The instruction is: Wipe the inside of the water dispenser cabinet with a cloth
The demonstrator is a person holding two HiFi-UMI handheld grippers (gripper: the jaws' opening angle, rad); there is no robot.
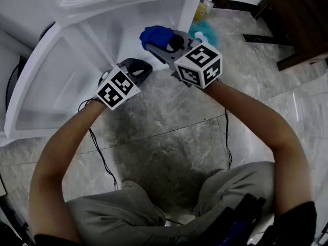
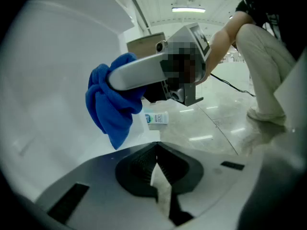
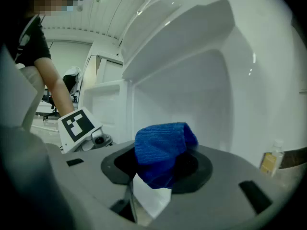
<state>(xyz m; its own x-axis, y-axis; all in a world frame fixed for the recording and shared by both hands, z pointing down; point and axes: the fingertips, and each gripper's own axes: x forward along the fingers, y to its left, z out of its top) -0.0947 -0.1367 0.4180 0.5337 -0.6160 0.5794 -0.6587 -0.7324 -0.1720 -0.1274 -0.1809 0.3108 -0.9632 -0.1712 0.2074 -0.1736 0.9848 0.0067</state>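
Note:
The white water dispenser cabinet (image 1: 77,70) stands open at the upper left of the head view, its pale inner walls (image 3: 192,90) filling the right gripper view. My right gripper (image 1: 154,44) is shut on a bunched blue cloth (image 1: 155,35), held just in front of the cabinet opening. The cloth (image 3: 163,147) bulges up between the jaws of the right gripper (image 3: 153,181). In the left gripper view the blue cloth (image 2: 112,104) hangs from the right gripper (image 2: 139,73), close to the white wall. My left gripper (image 1: 134,65) is beside it, lower left, shut and empty (image 2: 156,169).
A small bottle (image 1: 204,8) and a teal item (image 1: 205,32) sit on the marble floor right of the cabinet. A labelled bottle (image 2: 157,118) lies on the floor. Dark wooden furniture (image 1: 292,19) is at the upper right. A cable (image 1: 102,158) trails past my knees.

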